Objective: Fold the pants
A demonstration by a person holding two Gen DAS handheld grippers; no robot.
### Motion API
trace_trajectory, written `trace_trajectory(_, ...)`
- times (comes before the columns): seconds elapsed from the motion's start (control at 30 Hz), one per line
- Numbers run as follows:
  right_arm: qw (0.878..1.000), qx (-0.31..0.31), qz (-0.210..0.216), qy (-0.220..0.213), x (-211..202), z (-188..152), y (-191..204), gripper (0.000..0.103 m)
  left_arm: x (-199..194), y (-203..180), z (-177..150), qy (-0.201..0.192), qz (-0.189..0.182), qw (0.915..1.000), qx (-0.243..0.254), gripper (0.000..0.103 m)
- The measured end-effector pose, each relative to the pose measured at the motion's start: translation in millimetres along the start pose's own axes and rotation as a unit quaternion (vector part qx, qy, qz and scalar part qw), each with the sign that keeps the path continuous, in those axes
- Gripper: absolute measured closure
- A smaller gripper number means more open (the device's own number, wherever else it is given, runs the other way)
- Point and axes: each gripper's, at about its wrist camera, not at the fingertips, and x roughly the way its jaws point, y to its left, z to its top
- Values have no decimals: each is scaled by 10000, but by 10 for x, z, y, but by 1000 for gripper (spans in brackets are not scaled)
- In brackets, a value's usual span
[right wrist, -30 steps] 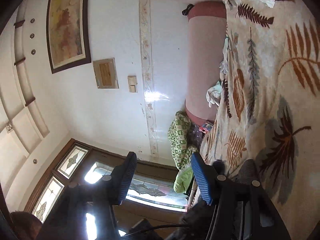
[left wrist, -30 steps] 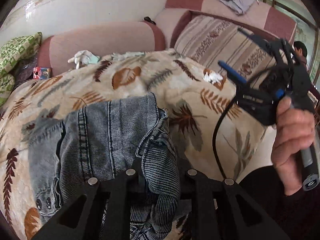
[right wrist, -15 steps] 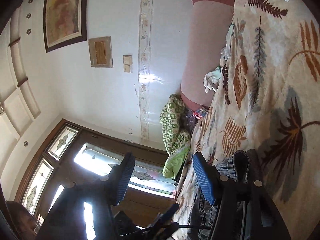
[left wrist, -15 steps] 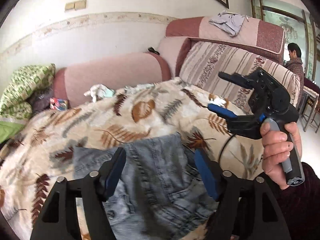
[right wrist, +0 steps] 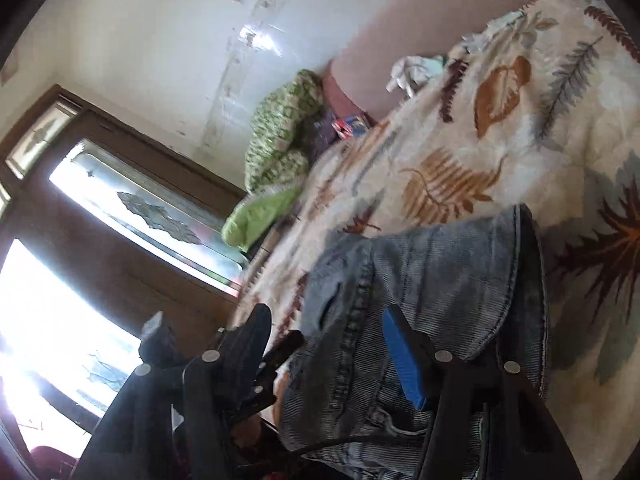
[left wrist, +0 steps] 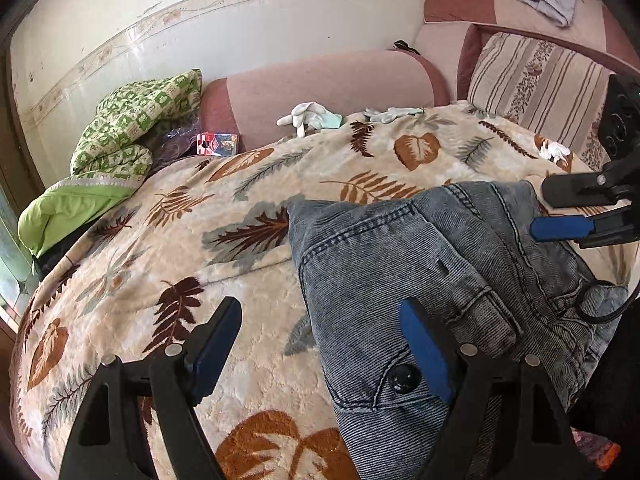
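Pants (left wrist: 420, 280) (grey denim) lie folded in lower right of frame, on leaf-print blanket (left wrist: 248, 216). Left gripper (left wrist: 320, 344) fingers wide apart, empty. Right gripper (right wrist: 324, 344) fingers part-open, closing, nothing gripped. Next: press bundle flat, square edges, avoid snagging button (left wrist: 402, 378).

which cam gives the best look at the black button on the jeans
The left wrist view. The black button sits sharp and unobstructed on the jeans, beside a blue pad of the left gripper. The right wrist view is motion-blurred and shows only denim folds; no button can be made out there.
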Motion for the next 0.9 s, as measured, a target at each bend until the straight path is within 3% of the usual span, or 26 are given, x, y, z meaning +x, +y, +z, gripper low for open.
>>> trace_trajectory(0.1,9956,296,-783,423,138,-55,-234,43,60,-49,-52,-12,-32,9998,191,21)
trace_trajectory(0.2,9945,672,-656,469,37,-110,-413,43,144,-23,-123,36,-157,9997,173,21)
trace_trajectory(0.37,9936,658,-819,407,-134,-237,-481,43,302,13,-221,261,-395,9988,-119,20)
trace_trajectory(0.67,9892,358,-1267,651,-79,-75,-236,42,248,35,-217,207,-440,9987,-148,20)
trace_trajectory(0.9,9915,7,-1303,-42,-169,184,38,42,34,234,-62,-355,-438,9978,-339,20)
